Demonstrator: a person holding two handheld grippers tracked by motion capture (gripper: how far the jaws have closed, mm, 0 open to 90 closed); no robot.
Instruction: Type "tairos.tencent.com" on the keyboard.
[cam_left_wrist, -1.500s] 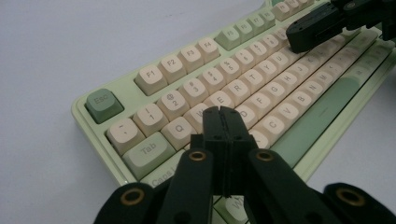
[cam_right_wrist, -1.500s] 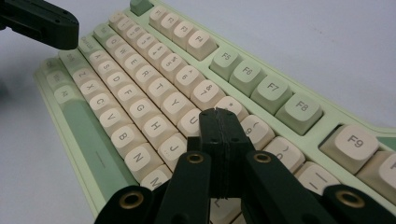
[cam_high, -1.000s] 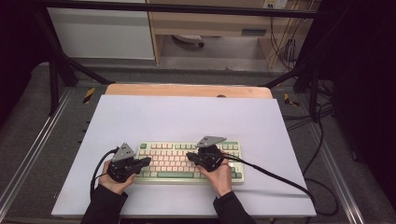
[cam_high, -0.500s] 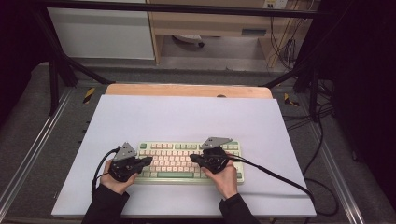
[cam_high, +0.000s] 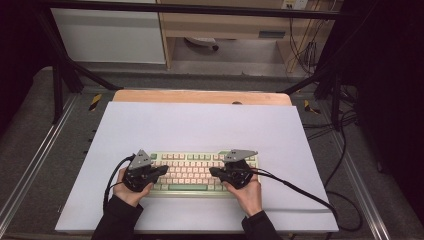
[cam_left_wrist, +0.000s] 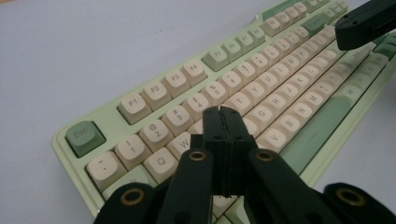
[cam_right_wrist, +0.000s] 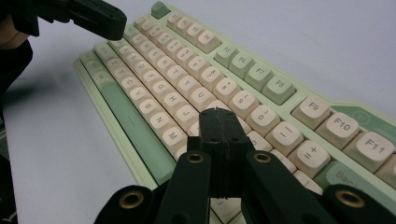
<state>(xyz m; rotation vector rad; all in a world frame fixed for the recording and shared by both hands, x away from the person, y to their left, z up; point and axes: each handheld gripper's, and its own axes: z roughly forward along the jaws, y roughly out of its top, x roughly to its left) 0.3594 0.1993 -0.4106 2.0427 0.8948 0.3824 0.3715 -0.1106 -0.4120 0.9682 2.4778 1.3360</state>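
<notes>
A pale green keyboard (cam_high: 192, 165) with cream keys lies near the front of the white table top (cam_high: 200, 125). My left gripper (cam_high: 164, 170) is shut over its left end and points right; in the left gripper view its closed tips (cam_left_wrist: 223, 114) hover just above the W and E keys of the keyboard (cam_left_wrist: 275, 70). My right gripper (cam_high: 214, 172) is shut over the right half and points left; in the right gripper view its tips (cam_right_wrist: 219, 115) sit low over the keys near K and L of the keyboard (cam_right_wrist: 187, 70). Neither holds anything.
A wooden strip (cam_high: 200, 96) runs along the table's far edge. A black cable (cam_high: 300, 189) trails from the right gripper across the table to the right edge. Metal frame rails (cam_high: 35, 160) flank the table. Each gripper view shows the other gripper's tip (cam_left_wrist: 366, 23) (cam_right_wrist: 93, 16).
Both grippers have drifted slightly to the right over the keyboard, the right one a little more. Both stay shut and the keyboard has not moved.
</notes>
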